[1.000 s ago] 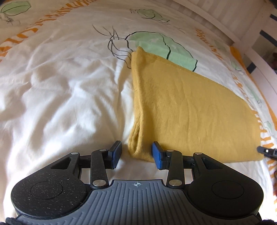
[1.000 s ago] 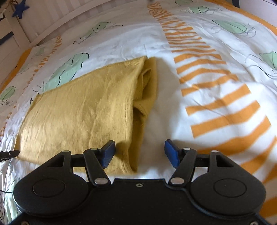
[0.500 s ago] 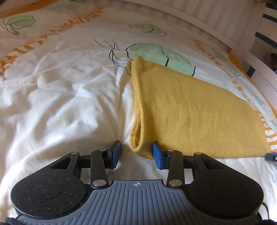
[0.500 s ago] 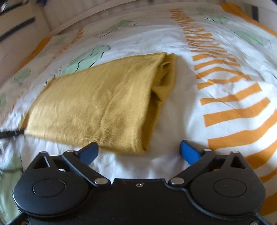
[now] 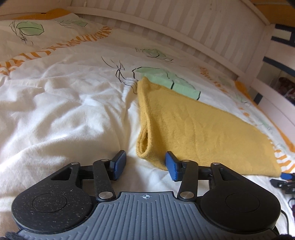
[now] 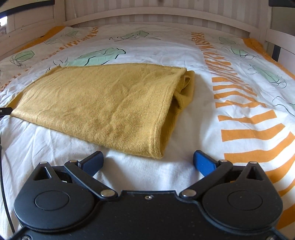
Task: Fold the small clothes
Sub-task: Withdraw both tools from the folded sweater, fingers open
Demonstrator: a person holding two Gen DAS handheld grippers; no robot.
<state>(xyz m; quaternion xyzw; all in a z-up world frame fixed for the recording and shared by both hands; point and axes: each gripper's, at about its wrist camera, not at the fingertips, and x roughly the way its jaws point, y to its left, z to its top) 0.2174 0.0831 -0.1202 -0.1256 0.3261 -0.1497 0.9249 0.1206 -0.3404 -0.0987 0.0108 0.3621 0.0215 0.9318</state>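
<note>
Jaws both parted, empty | yellow garment (image 6: 103, 105) folded on duvet (image 6: 184, 51) | headboard (image 6: 156, 16) behind

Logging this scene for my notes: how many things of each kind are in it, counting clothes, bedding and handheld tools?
Folded mustard-yellow knit garment: 1
White duvet cover with green leaves and orange stripes: 1
Black two-finger tools with blue pads: 2, left, right
Total: 4

Bed with white duvet (image 6: 140, 171), printed with green leaves and orange stripes; white slatted bed frame (image 6: 156, 16) behind it. Daylight brightens rumpled duvet in left wrist view
</note>
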